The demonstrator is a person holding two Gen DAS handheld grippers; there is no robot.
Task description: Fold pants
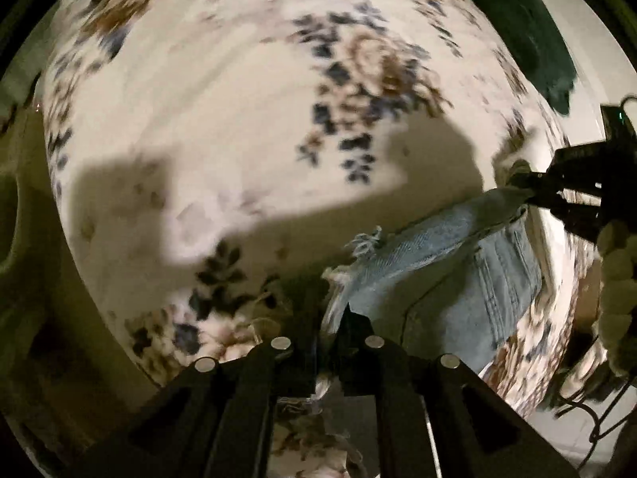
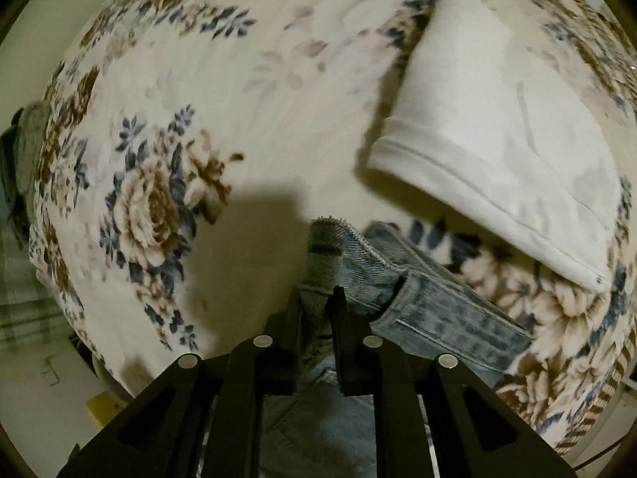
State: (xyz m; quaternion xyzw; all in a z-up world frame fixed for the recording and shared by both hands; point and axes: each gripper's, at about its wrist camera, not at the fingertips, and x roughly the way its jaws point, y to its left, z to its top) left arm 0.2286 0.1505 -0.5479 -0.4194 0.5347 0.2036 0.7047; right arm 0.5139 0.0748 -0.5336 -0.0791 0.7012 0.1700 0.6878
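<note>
Pants [image 1: 450, 247], light-blue denim, hang over the floral bedspread [image 1: 223, 91] in the left wrist view, stretched between both grippers. Left gripper [image 1: 332, 330] has fingers nearly together, pinching a frayed denim edge. Right gripper [image 1: 533, 189] at frame right clamps the other end; a hand [image 1: 617, 275] is behind it. Dark green cloth [image 1: 529, 28] lies at top right.

Right wrist view: right gripper [image 2: 316, 302] fingers close together, clamped on folded denim hem [image 2: 324, 251]; pants [image 2: 430, 302] trail right. White pillow [image 2: 497, 151] rests on bedspread [image 2: 199, 79] beyond.
</note>
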